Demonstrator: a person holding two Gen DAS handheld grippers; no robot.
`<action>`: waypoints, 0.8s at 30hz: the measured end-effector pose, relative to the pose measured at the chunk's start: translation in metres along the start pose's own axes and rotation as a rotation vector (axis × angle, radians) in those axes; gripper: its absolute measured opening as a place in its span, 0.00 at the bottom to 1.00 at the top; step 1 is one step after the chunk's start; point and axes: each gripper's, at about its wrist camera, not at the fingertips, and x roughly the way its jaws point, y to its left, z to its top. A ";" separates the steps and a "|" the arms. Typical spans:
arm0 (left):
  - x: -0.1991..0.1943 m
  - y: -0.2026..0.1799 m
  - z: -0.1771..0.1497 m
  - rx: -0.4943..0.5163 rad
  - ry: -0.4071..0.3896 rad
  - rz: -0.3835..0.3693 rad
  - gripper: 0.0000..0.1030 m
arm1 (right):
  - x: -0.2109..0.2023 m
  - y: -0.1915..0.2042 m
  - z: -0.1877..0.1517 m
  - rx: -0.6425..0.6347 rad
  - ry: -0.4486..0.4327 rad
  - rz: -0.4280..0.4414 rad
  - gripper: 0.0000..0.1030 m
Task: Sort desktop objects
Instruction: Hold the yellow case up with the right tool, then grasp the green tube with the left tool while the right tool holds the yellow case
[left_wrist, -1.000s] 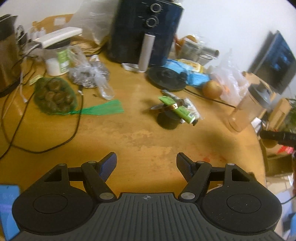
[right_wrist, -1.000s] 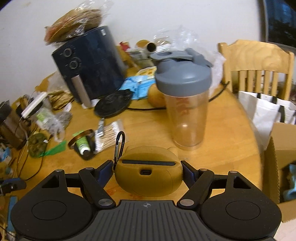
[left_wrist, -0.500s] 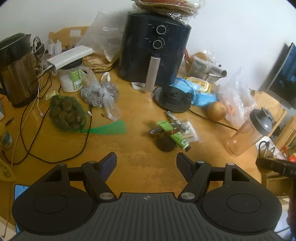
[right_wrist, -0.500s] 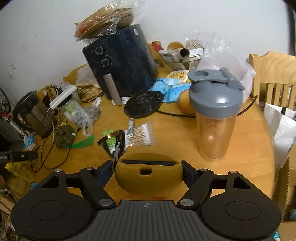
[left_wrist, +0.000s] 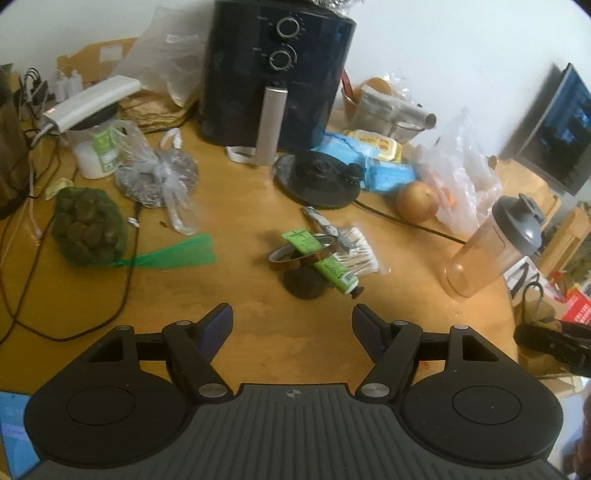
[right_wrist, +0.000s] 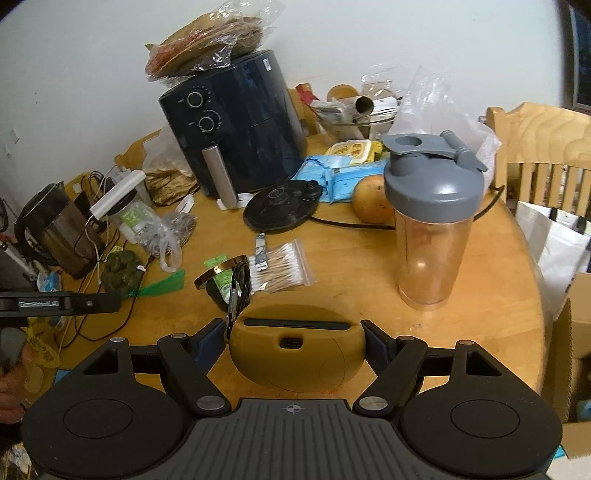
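Mustard-yellow case (right_wrist: 297, 349) is clamped by the right gripper (right_wrist: 295, 338), the left gripper (left_wrist: 291, 323) is held wide open and empty, and most table (left_wrist: 240, 317) clutter is left unsorted.

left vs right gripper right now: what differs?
The left gripper is open with nothing between its fingers; the right gripper is shut on the tan case. The left gripper hangs over bare table short of the green tube; the right gripper sits nearer the shaker bottle. Both are the same black two-finger build and face the air fryer.
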 end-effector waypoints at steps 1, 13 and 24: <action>0.004 -0.001 0.000 0.004 0.002 -0.006 0.69 | -0.002 0.001 -0.001 0.003 -0.002 -0.008 0.77; 0.043 -0.021 0.007 0.018 0.038 -0.076 0.68 | -0.002 -0.010 -0.004 0.038 0.003 -0.056 0.77; 0.093 -0.036 0.020 -0.009 0.063 -0.100 0.66 | 0.005 -0.036 0.006 0.033 0.026 -0.034 0.77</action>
